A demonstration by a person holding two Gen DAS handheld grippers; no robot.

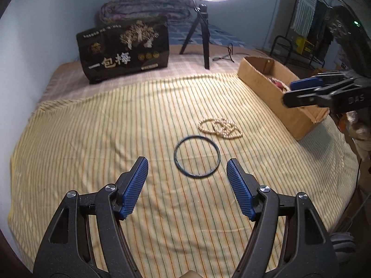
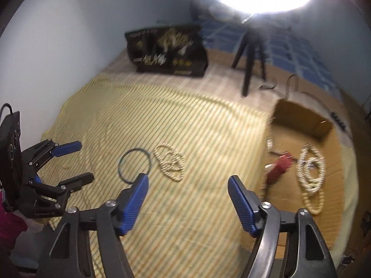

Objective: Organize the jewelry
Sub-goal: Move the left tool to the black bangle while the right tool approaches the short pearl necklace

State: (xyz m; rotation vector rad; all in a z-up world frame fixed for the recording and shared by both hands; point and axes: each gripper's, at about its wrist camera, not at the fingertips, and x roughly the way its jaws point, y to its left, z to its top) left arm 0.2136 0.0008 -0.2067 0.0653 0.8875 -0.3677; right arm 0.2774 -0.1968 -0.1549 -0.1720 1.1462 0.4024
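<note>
Fingers wide apart and holding nothing, the left gripper (image 1: 187, 165) hovers low over the striped bedsheet (image 1: 104, 139), aimed at the dark bangle (image 1: 196, 156) at 12 o'clock. A beaded necklace (image 1: 220, 127) lies just beyond. The right gripper (image 2: 188, 180), fingers equally spread, hangs tilted above the cardboard box (image 2: 301, 120) at 2 o'clock.

Dark thin bangle (image 1: 196, 156): plain ring, lying flat on the striped bed cover. Cream bead necklace (image 1: 220, 127): coiled in overlapping loops, just beside the bangle at its 1 o'clock. Cardboard box (image 1: 262, 81): open-topped, holding a white bead strand (image 2: 311, 173) and a red item (image 2: 279, 166).
</note>
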